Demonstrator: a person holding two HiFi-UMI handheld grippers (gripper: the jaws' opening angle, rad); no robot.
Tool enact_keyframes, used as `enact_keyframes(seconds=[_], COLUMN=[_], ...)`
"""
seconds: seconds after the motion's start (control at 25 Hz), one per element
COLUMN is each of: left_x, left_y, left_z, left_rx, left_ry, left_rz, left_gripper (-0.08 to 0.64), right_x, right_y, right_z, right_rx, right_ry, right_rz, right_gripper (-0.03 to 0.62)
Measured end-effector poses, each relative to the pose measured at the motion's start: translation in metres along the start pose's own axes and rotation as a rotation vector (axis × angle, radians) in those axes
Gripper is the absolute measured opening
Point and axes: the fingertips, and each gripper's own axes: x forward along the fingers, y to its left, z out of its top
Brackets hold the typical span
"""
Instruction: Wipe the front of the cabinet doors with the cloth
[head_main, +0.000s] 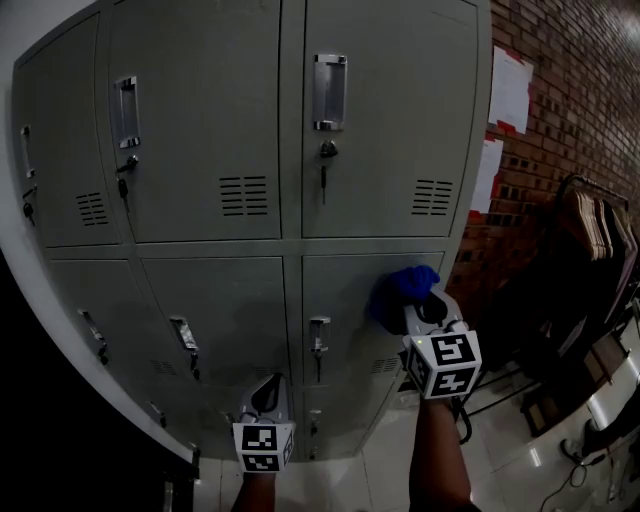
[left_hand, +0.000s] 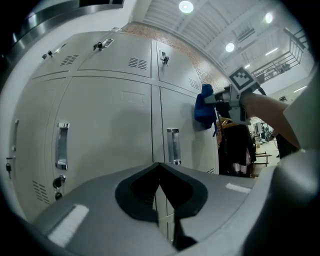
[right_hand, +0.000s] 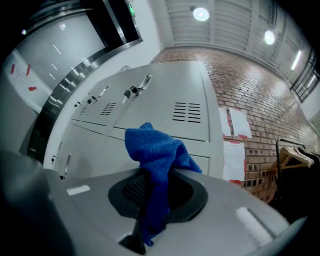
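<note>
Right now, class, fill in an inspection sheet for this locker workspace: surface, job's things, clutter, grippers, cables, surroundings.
Surface: grey metal cabinet doors, all shut, keys hanging in some locks; no marks seen.
Job's things: blue cloth, bunched, held against the lower right door.
Clutter: nothing seen.
Grippers: right gripper shut on the cloth; left gripper shut, empty, low by the bottom doors.
Cables: what looks like a cord on the floor.
Surroundings: brick wall with papers; clothes rack at the right.
</note>
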Motion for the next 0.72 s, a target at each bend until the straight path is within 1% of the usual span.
enact_keyframes(seconds=[0.2, 0.28, 0.36, 0.48, 0.6, 0.72], left_x=[-0.005, -0.01, -0.015, -0.021, -0.025, -0.026], left_y=[0.009, 0.013, 0.016, 0.019, 0.019, 0.021], left_z=[-0.003, -0.002, 0.0, 0.003, 0.002, 0.002], left_rx=[-0.003, -0.005, -0.007, -0.015, -0.013, -0.002], left_ry=[-0.002, -0.002, -0.006, -0.02, -0.012, -0.007], left_rz=[0.015, 0.023, 0.031, 0.039, 0.038, 0.037], left_gripper=[0.011, 0.011, 0.011, 0.011, 0.011, 0.011], right_x=[0.011, 0.019, 0.028, 0.042, 0.047, 0.048], right_y=[0.095, 0.126, 0.143, 0.154, 0.158, 0.156], right_z=[-0.026, -0.038, -0.049, -0.056, -0.057, -0.056], right_rx=[-0.027, -0.053, -0.057, -0.048, -0.061, -0.057], right_ry=[0.056, 0.085, 0.107, 0.115, 0.109, 0.106], right_rz=[0.177, 0.22, 0.236, 0.237, 0.22, 0.229], right_gripper=[0.055, 0.055, 0.055, 0.055, 0.055, 0.055])
